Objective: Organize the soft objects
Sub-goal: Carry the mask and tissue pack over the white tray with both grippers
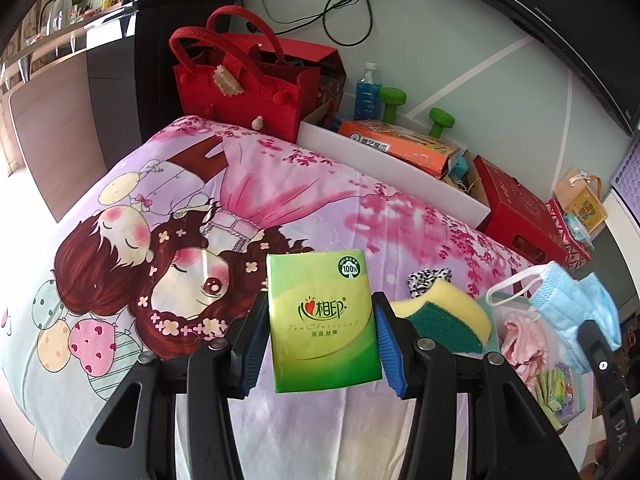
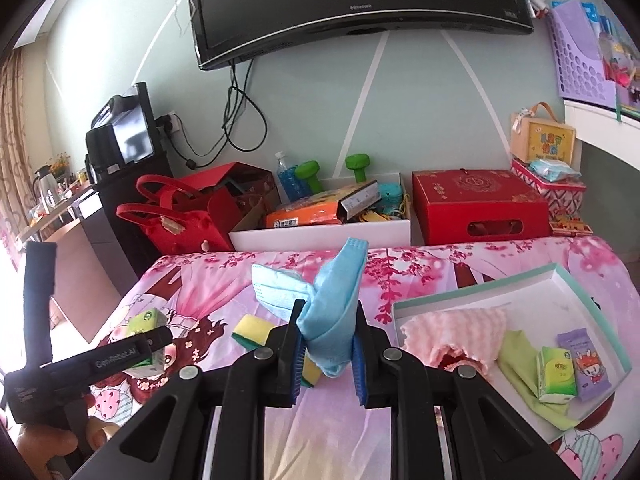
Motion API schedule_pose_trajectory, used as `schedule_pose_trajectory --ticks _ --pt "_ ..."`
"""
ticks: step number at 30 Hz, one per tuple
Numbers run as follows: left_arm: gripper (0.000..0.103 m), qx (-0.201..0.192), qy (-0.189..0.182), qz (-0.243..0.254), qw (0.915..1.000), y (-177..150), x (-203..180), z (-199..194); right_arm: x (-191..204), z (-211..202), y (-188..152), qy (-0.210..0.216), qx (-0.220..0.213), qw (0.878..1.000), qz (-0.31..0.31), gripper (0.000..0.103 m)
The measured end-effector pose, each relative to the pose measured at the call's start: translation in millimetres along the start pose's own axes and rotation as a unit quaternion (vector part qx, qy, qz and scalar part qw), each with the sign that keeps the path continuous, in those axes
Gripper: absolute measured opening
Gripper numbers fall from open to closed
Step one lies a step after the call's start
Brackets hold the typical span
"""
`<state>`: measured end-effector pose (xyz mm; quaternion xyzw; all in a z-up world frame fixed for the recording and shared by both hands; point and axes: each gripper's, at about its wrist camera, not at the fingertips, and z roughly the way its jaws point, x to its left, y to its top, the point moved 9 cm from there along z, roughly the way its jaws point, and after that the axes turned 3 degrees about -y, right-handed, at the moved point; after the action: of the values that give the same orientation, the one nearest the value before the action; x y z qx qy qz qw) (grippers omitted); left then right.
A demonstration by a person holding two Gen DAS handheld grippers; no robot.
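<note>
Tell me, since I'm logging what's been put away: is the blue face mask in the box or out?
Out. The blue face mask is crumpled in the right gripper, held above the bedspread, left of the teal-rimmed box.

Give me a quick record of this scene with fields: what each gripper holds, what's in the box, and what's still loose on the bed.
left gripper: shut on green tissue pack
right gripper: shut on blue face mask
white box: pink cloth, green cloth, small green tissue pack, purple packet
loose on bed: sponge, black-and-white patterned item
surface: cartoon-print bedspread
</note>
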<state>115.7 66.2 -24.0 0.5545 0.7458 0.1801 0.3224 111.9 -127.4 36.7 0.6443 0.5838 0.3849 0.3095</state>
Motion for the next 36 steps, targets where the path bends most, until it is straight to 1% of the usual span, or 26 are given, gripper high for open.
schedule_pose_trajectory --ticks 4,7,11,14,18,19,26,33,36 --pt "0.051 -0.006 -0.008 0.009 0.9999 1.6 -11.5 -5.3 -13.2 -2.6 2.2 -0.011 -0.005 1.000 0.009 0.021" --pt "0.051 -0.009 -0.021 0.022 0.9995 2.2 -28.1 -8.3 -33.2 -6.2 4.7 -0.029 -0.008 0.999 0.023 0.021" --pt "0.051 -0.011 -0.043 0.046 0.9980 1.0 -57.5 -11.6 -67.0 -10.6 7.1 -0.056 -0.010 0.997 0.046 0.021" --pt "0.051 -0.009 -0.059 0.067 0.9959 -3.1 -83.3 -12.9 -96.8 -14.1 5.6 -0.086 -0.008 0.995 0.057 0.021" --pt "0.051 0.001 -0.081 0.094 0.9923 -14.1 -116.1 -10.8 -134.8 -19.8 2.4 -0.124 -0.004 0.990 0.069 0.021" --pt "0.051 0.005 -0.086 0.099 0.9914 -17.3 -123.9 -9.7 -140.2 -20.4 1.1 -0.128 -0.003 0.989 0.073 0.021" --pt "0.051 0.031 -0.113 0.142 0.9829 -42.6 -174.9 -2.4 -202.0 -27.2 -13.0 -0.168 0.012 0.979 0.116 0.021" --pt "0.051 0.061 -0.142 0.189 0.9697 -75.3 -224.5 4.9 -251.3 -30.2 -32.1 -0.207 0.031 0.967 0.149 0.021" --pt "0.051 0.075 -0.157 0.206 0.9630 -90.1 -244.4 9.1 -268.3 -30.0 -38.3 -0.212 0.035 0.962 0.168 0.021"
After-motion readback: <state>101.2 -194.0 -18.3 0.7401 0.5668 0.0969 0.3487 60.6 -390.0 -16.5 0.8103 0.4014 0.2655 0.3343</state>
